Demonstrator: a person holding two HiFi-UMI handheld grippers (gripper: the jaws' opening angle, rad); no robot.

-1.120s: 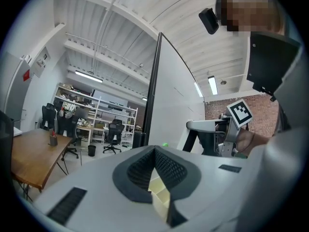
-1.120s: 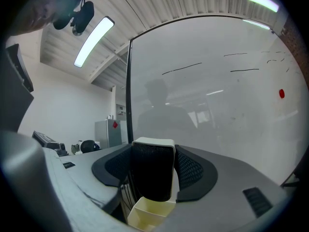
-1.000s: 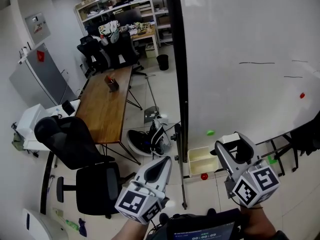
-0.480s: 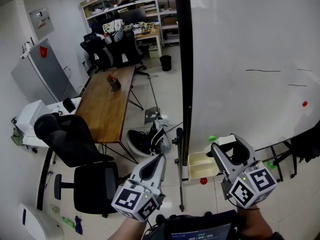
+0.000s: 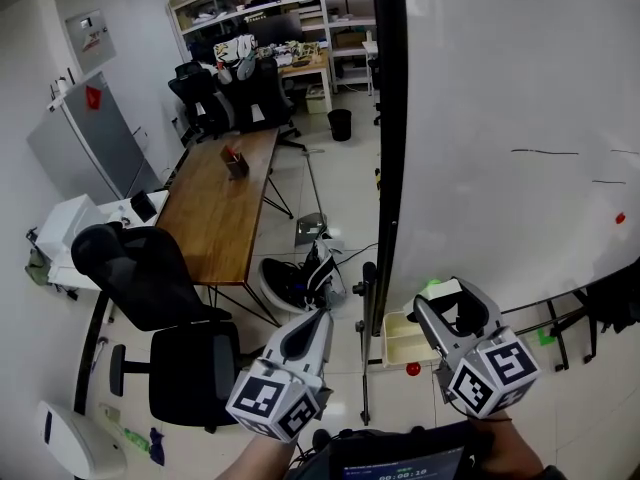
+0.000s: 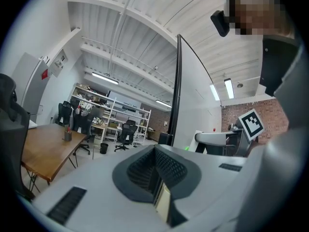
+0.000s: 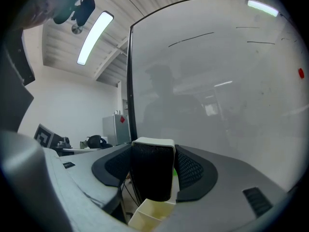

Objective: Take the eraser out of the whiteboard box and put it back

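Observation:
My right gripper (image 5: pixel 453 304) is shut on the eraser (image 5: pixel 466 311), a black block with a white back. It hangs just right of and slightly above the cream whiteboard box (image 5: pixel 402 339), which sits at the lower left corner of the whiteboard (image 5: pixel 500 88). In the right gripper view the eraser (image 7: pixel 152 173) fills the gap between the jaws of the right gripper (image 7: pixel 152 179), with the open box (image 7: pixel 147 215) below it. My left gripper (image 5: pixel 317 321) is shut on nothing, left of the board's black edge. Its closed jaws show in the left gripper view (image 6: pixel 157 178).
A green magnet (image 5: pixel 430 286) and a red magnet (image 5: pixel 620 218) stick to the board. A small red ball (image 5: pixel 412 369) lies under the box. A wooden table (image 5: pixel 215 208) and black office chairs (image 5: pixel 150 288) stand to the left, with a bag (image 5: pixel 300 278) on the floor.
The view has drifted, so the board's black edge sits further right. Both grippers shifted only slightly. The right one still holds the eraser beside the box.

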